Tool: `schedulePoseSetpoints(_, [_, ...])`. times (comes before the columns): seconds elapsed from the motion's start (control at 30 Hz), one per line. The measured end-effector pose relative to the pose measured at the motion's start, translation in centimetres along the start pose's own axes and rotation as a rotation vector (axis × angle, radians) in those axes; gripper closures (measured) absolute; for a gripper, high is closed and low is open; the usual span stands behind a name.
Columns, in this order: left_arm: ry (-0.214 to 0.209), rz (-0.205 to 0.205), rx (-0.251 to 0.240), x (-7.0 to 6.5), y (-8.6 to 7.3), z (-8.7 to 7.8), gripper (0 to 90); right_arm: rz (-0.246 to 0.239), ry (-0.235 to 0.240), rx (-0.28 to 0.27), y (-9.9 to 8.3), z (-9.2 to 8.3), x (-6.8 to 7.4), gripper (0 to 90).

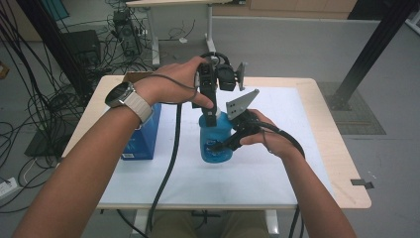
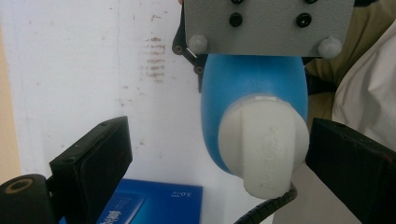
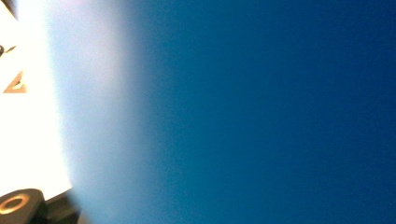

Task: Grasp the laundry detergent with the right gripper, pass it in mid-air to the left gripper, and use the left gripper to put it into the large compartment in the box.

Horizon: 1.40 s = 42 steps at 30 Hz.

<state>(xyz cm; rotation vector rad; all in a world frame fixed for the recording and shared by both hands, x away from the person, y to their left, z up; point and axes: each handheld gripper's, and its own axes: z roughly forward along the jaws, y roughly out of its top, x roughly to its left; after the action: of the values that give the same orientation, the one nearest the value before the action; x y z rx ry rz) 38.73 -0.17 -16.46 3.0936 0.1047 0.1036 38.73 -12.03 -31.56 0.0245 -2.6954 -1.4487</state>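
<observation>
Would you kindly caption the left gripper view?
Open left gripper poised around the blue bottle's white cap, above the white table.

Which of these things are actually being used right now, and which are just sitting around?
In use:
blue bottle
white cap
left gripper
right gripper

Lying about:
blue box
cables on the floor

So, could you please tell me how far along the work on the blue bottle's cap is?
Done: the right tongs are shut on the blue bottle, holding it upright on the white mat. In hand: the left tongs straddle the white cap, one jaw touching, the other apart. Left: closing on the cap and, probably, turning it; it is still on.
</observation>
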Motion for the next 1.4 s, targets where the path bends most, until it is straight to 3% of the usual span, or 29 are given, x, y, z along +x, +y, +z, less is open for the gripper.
schedulePoseSetpoints(1.4, [0.003,0.016,-0.014,-0.31,0.09,0.53,7.5,0.004,-0.003,-0.011,0.36,-0.2,0.1,43.7])
